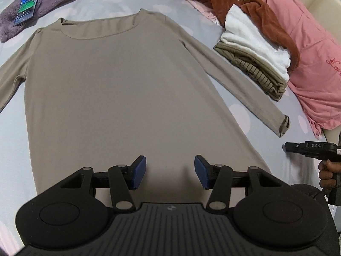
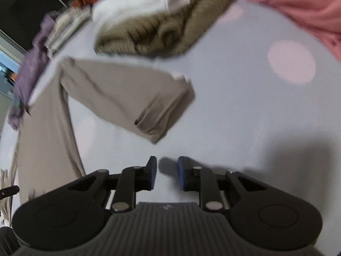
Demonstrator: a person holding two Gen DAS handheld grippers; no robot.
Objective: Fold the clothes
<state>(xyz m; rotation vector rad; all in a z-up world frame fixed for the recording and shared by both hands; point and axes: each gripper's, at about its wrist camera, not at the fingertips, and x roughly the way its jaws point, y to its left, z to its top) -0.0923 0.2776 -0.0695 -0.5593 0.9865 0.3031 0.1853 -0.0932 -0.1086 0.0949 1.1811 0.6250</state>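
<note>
The long-sleeved beige knit top [image 1: 119,81] lies flat on my dotted pale-blue bedsheet [image 1: 187,15]. Its cuffed right sleeve [image 2: 149,106] is my target: I'd nip the cuff squarely. My left gripper [image 1: 170,171] hangs half-open and empty over the hem; my right gripper [image 2: 167,173], narrower, holds nothing.

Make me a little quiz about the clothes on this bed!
1. True or false: the beige shirt lies flat with its sleeves spread out.
2. What colour is the pillow? A green, B pink, C black.
3. Fill in: the white towel sits on top of the folded ______ clothes.

Key: 1 true. 2 B. 3 olive. Neither the left hand-held gripper nor the right hand-held gripper holds anything.
</note>
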